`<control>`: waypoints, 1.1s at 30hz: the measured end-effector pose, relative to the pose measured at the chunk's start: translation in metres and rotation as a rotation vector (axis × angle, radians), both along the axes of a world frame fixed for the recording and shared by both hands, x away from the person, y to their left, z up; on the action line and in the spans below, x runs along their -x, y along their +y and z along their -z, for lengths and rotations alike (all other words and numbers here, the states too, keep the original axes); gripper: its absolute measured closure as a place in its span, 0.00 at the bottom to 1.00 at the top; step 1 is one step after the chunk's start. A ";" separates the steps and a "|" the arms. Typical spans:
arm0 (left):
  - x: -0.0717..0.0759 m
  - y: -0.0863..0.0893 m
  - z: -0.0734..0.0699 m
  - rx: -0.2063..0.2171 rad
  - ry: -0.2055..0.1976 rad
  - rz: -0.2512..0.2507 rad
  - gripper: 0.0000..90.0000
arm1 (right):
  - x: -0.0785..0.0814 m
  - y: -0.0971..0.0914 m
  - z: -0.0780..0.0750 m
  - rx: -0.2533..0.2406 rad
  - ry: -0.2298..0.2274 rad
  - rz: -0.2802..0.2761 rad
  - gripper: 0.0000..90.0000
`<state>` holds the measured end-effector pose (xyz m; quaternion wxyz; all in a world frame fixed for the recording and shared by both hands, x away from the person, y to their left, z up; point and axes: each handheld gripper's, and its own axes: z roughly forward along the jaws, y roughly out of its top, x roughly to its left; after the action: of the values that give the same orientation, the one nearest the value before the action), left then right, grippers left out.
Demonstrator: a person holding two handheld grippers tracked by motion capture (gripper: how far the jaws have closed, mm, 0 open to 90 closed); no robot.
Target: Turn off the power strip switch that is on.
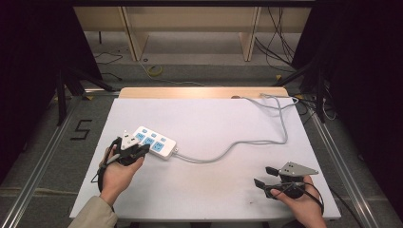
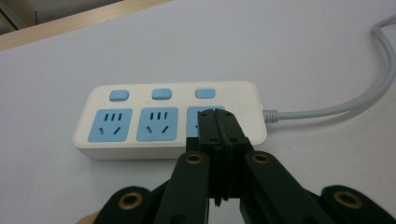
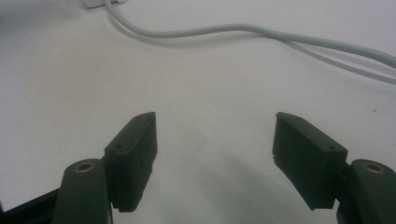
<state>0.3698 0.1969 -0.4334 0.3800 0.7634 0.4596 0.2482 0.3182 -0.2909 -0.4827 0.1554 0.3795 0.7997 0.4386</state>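
White table [image 1: 199, 185], left tongs [image 2: 216, 122] closed over power strip [image 2: 140, 95], right tongs [image 3: 215, 161] spread wide, empty, well apart

A black number "5" [image 1: 81, 129] is showing on the grey floor [image 1: 52, 156], left of the table [image 1: 214, 190]. Nothing else is reading clearly as text or brand.

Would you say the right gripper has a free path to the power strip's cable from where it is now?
Probably yes. The right gripper is open and holds nothing, and only bare table lies between it and the cable, which rests loose on the surface ahead of it.
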 end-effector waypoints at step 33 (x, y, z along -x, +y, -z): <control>-0.014 -0.014 -0.005 -0.009 0.005 0.020 1.00 | 0.001 0.001 0.000 0.005 -0.001 -0.005 0.35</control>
<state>0.3843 0.1824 -0.4285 0.3777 0.7703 0.4518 0.2446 0.3176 -0.2902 -0.4825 0.1556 0.3768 0.8017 0.4371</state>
